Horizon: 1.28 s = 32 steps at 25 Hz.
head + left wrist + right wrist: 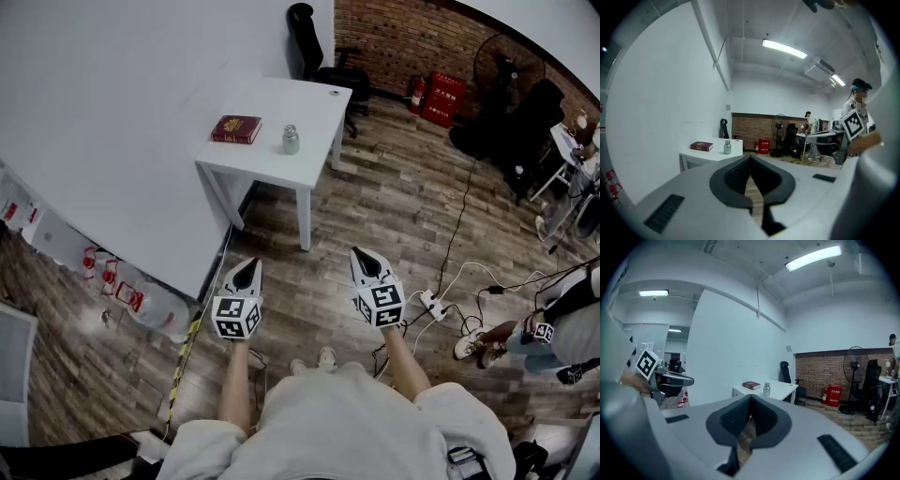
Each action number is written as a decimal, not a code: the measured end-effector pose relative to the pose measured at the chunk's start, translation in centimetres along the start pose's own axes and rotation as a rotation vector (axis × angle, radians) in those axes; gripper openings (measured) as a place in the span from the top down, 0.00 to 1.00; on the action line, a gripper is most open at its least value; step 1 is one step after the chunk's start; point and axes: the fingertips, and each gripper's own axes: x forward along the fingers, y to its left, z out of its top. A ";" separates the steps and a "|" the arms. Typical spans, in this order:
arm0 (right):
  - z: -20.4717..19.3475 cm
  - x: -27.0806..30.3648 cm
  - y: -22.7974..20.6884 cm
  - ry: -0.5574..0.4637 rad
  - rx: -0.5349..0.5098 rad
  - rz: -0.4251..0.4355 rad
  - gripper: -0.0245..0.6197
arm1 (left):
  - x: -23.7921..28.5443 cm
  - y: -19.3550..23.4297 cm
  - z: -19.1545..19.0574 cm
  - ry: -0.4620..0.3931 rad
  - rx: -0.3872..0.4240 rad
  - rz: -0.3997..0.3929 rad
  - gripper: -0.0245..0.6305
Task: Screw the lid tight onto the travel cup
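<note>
Wooden floor [394, 197] parts closed, empty left gripper [249, 263] and right gripper [359, 252] from white table [281, 101] bearing travel cup [292, 140], book [236, 128].

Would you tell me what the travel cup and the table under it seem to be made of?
Travel cup: probably metal, judging by its dull silvery-grey sheen. Table: smooth matte white top and legs, perhaps laminate or painted board; too distant to settle.

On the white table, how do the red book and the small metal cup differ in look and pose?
The book is dark red and lies flat; the cup is silvery and stands upright. The book is broad and low; the cup is narrow and taller. Both rest on the white table, apart from each other, with nothing touching them.
</note>
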 end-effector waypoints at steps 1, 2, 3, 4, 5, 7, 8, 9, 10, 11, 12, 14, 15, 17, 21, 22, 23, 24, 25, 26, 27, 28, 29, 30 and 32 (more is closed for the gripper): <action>0.0 0.1 -0.1 -0.001 0.001 0.000 0.96 | 0.1 0.0 0.0 0.001 0.000 0.000 0.95; 0.0 0.1 -0.1 -0.002 0.001 0.000 0.96 | 0.1 0.1 0.0 0.001 0.001 0.000 0.95; 0.0 0.2 -0.2 -0.002 0.002 0.000 0.96 | 0.2 0.1 0.1 0.002 0.001 0.000 0.95; 0.0 0.2 -0.3 -0.002 0.002 0.000 0.96 | 0.3 0.1 0.1 0.002 0.001 0.000 0.95; 0.0 0.4 -0.4 -0.001 0.001 0.000 0.96 | 0.4 0.2 0.1 0.002 0.001 0.000 0.95; -0.1 0.6 -0.7 0.002 0.000 0.002 0.96 | 0.8 0.2 0.1 0.003 -0.001 0.001 0.95; -0.1 0.8 -0.8 0.004 0.000 0.002 0.96 | 1.0 0.2 0.1 0.004 -0.002 0.002 0.95; -0.1 0.9 -1.0 0.003 0.001 0.001 0.96 | 1.3 0.2 0.1 0.004 -0.003 0.003 0.95; -0.1 1.0 -1.2 -0.001 0.004 -0.002 0.96 | 1.5 0.1 0.0 0.005 -0.003 0.005 0.95; 0.0 1.2 -1.5 -0.005 0.008 -0.006 0.96 | 1.7 0.1 0.1 0.006 -0.003 0.007 0.95; 0.0 1.3 -1.8 -0.008 0.011 -0.010 0.96 | 2.0 0.0 0.1 0.007 -0.004 0.008 0.95; 0.0 1.6 -2.5 -0.009 0.012 -0.011 0.96 | 2.6 -0.2 0.3 0.008 -0.003 0.011 0.95; 0.0 1.8 -2.8 -0.009 0.010 -0.006 0.96 | 2.9 -0.4 0.4 0.008 -0.002 0.013 0.95; -0.2 2.2 -3.2 -0.009 0.006 0.006 0.96 | 3.5 -0.7 0.6 0.006 0.003 0.016 0.95; -0.8 3.2 -4.1 -0.003 0.003 0.023 0.96 | 5.1 -1.1 0.3 0.013 0.010 0.016 0.95; -1.0 3.5 -4.3 0.000 0.003 0.028 0.96 | 5.3 -1.1 0.2 0.015 0.009 0.018 0.95; -1.1 3.7 -4.4 0.003 0.003 0.033 0.96 | 5.6 -1.2 0.1 0.017 0.007 0.021 0.95; -1.2 4.0 -4.6 0.005 0.002 0.038 0.96 | 5.9 -1.2 0.1 0.017 0.006 0.023 0.95; -1.2 4.3 -4.7 0.007 0.003 0.042 0.96 | 6.1 -1.2 0.1 0.018 0.004 0.025 0.95; -1.3 4.6 -4.9 0.009 0.004 0.047 0.96 | 6.4 -1.1 0.1 0.018 0.003 0.028 0.95; -1.3 4.9 -5.0 0.011 0.004 0.051 0.96 | 6.7 -1.0 0.2 0.018 0.003 0.031 0.95; -1.3 5.3 -5.2 0.014 0.004 0.055 0.96 | 7.0 -0.8 0.3 0.018 0.002 0.034 0.95; -1.3 5.7 -5.3 0.017 0.003 0.058 0.96 | 7.4 -0.5 0.4 0.019 0.000 0.037 0.95; -1.4 6.2 -5.4 0.020 0.003 0.061 0.96 | 7.7 -0.2 0.3 0.020 -0.004 0.041 0.95; -1.4 7.3 -5.6 0.024 0.002 0.067 0.96 | 8.6 0.5 0.2 0.025 -0.009 0.045 0.95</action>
